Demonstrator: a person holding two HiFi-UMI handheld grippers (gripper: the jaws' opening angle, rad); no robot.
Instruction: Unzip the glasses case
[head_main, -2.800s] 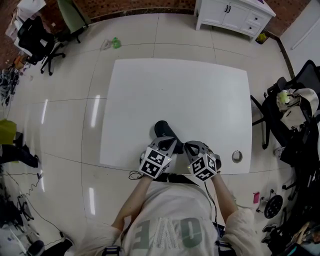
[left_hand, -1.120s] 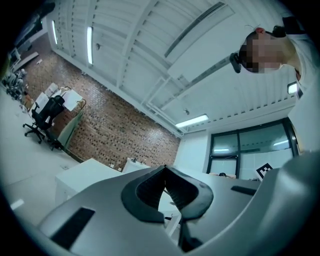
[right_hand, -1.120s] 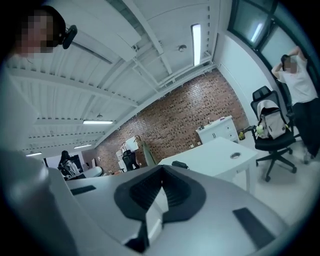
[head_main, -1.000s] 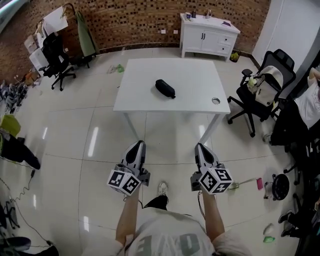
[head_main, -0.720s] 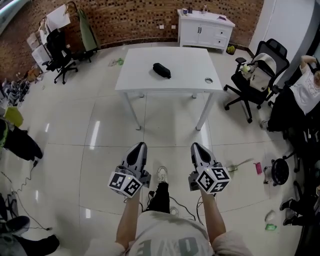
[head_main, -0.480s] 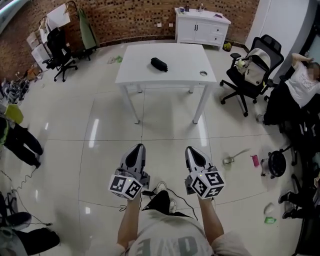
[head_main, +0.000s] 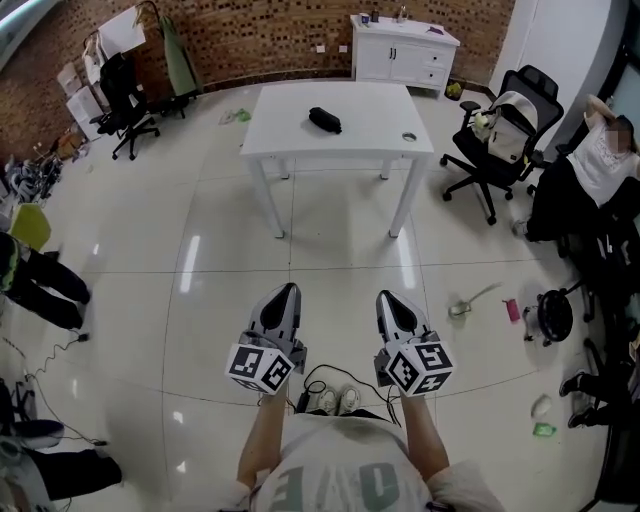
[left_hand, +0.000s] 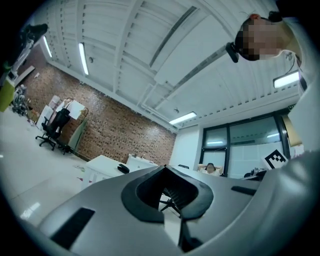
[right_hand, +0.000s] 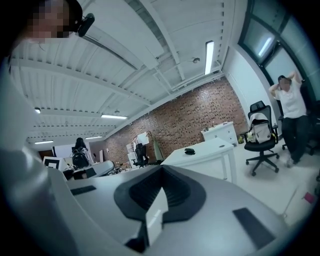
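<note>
**A:** ok so where's the glasses case (head_main: 323, 120) at?

**B:** lying on the white table (head_main: 375, 115), over by the brick wall (head_main: 250, 40). The person (head_main: 340, 470) is standing well apart from it. Left gripper (head_main: 284, 296) and right gripper (head_main: 391, 300) are side by side, both pinched closed with nothing in them, pointing toward the table.
</note>
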